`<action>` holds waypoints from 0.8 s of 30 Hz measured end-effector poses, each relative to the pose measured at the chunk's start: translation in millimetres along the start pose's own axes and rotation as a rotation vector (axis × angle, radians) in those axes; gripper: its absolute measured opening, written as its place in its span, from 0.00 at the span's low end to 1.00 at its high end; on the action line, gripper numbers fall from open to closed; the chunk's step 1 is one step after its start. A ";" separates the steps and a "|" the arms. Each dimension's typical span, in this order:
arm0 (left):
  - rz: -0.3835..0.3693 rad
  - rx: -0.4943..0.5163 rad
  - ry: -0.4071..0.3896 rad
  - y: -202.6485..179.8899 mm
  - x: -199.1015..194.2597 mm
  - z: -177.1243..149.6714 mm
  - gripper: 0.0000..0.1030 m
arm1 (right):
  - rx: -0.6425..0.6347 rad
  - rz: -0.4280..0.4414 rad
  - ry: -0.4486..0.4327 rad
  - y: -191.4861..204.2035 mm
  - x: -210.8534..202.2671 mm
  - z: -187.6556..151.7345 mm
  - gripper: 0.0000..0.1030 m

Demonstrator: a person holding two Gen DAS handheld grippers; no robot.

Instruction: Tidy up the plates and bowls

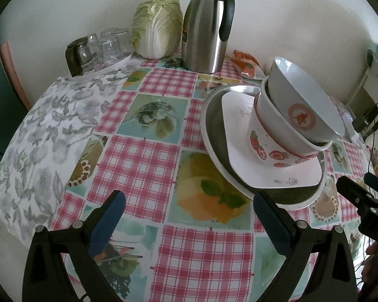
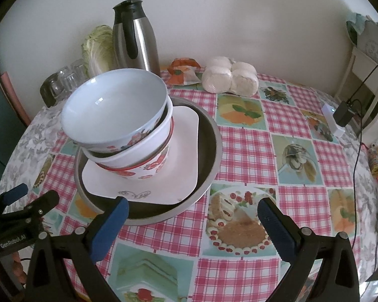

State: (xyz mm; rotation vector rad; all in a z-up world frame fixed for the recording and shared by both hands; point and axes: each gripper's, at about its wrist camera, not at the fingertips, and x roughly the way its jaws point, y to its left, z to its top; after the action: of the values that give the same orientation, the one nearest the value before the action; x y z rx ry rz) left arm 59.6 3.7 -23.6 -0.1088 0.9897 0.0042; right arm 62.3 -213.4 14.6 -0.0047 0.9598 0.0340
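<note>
Stack (image 2: 128, 136): two bowls on white plate (image 2: 184, 151) inside metal basin (image 2: 209, 156) | left gripper (image 1: 189, 216): spread wide, empty | right gripper (image 2: 192, 216): spread wide, empty, near basin

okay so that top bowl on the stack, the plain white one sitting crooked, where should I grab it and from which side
Likely best by its raised rim. The top bowl sits tilted in the strawberry bowl, its high edge toward the thermos, its low edge tucked into that bowl. Bring the open right gripper over the top, one finger inside and one outside the wall, then lift straight up.
</note>
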 end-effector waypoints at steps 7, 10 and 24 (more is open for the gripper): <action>0.001 -0.008 -0.001 1.1 -0.1 0.3 0.98 | 0.001 0.006 -0.003 -1.9 -0.3 -0.7 1.00; 0.000 -0.006 -0.001 1.2 0.2 0.3 0.98 | -0.003 0.006 -0.002 -1.0 -0.6 -0.7 1.00; 0.003 0.003 -0.005 -0.5 -1.2 -1.1 0.98 | -0.009 0.003 0.001 -0.5 -0.4 -0.9 1.00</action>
State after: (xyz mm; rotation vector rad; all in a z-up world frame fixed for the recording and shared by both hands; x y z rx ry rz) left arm 58.0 3.2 -23.1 -0.1049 0.9846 0.0057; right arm 61.4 -213.9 14.4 -0.0117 0.9604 0.0411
